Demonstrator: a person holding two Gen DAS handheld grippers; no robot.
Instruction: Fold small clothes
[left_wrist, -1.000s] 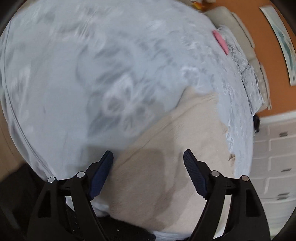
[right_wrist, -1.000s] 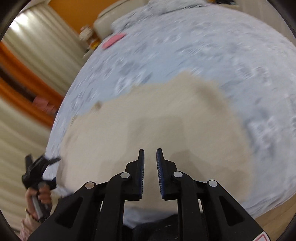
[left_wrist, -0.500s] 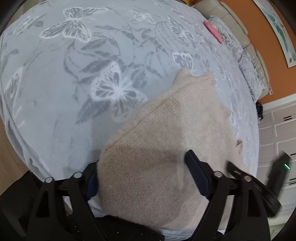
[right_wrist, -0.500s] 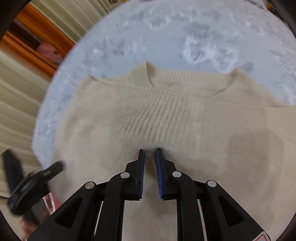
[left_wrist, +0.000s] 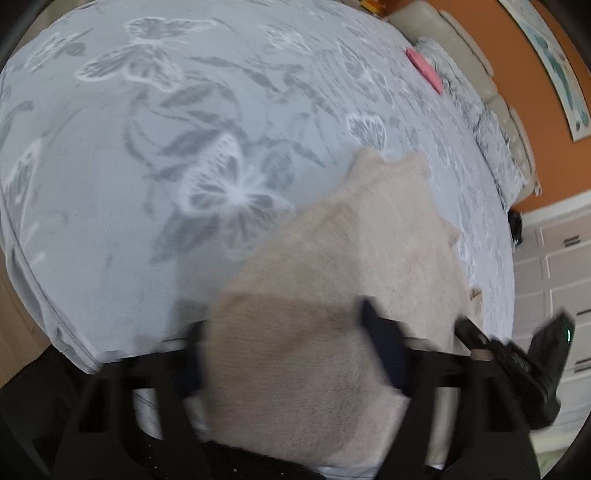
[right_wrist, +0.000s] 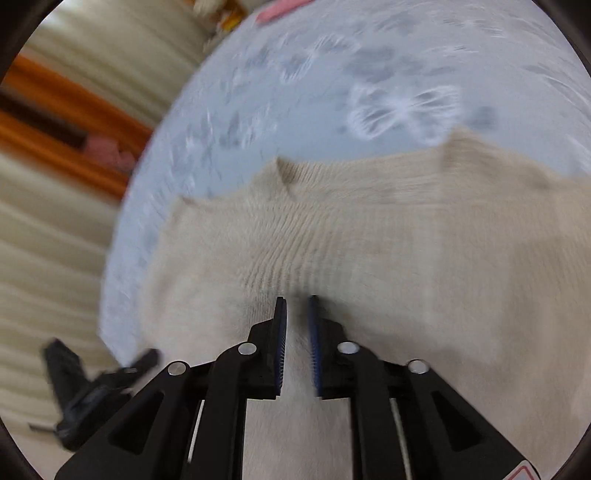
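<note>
A beige knitted sweater (left_wrist: 332, 280) lies flat on a grey bedspread with butterflies (left_wrist: 155, 155). My left gripper (left_wrist: 288, 354) is open, its fingers astride the sweater's near edge; the left finger is partly hidden by the knit. In the right wrist view the sweater (right_wrist: 406, 240) fills the lower half, its neckline (right_wrist: 284, 173) pointing away. My right gripper (right_wrist: 297, 325) has its jaws nearly together with sweater fabric between the pads. The right gripper also shows in the left wrist view (left_wrist: 524, 362), and the left gripper in the right wrist view (right_wrist: 92, 384).
A pink object (left_wrist: 424, 68) lies far up the bed near a grey pillow and beige headboard (left_wrist: 476, 62). An orange wall with a picture and white drawers (left_wrist: 557, 280) stand on the right. Curtains (right_wrist: 55, 258) hang beside the bed.
Both views have shifted and blurred. The left gripper has moved slightly further over the sweater's edge. The right gripper stays nearly closed on the knit and has swung a little to the left.
</note>
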